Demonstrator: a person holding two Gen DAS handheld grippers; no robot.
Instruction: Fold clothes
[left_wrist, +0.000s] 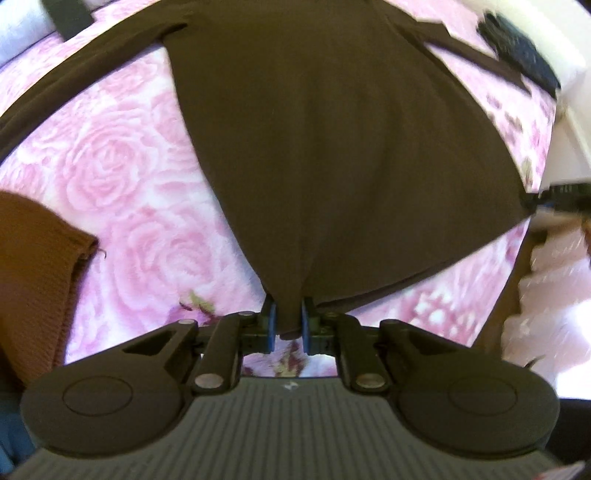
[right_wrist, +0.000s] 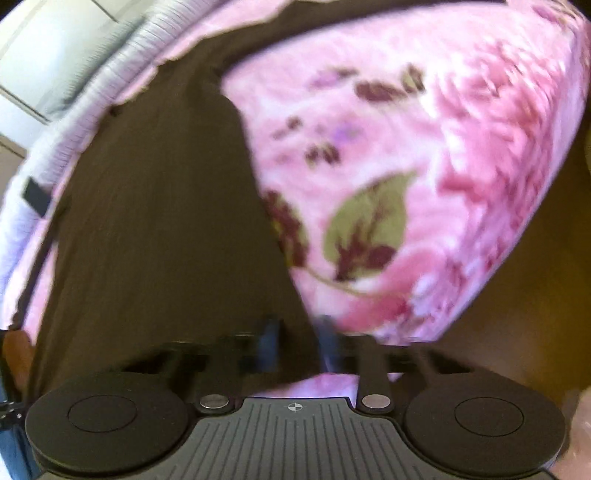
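A dark brown long-sleeved garment lies spread on a pink rose-patterned bedspread, sleeves stretched out to either side at the far end. My left gripper is shut on a bunched corner of its near hem, blue pads pressing the cloth. The hem's other corner is drawn taut to the right gripper at the frame's right edge. The right wrist view is blurred; there the brown garment runs down between the fingers of the right gripper, which is shut on it.
A rust-orange knitted garment lies on the bed at the left. A black item sits at the far right corner by white furniture. The bed's edge drops off at the right. A pale ribbed cloth borders the bedspread.
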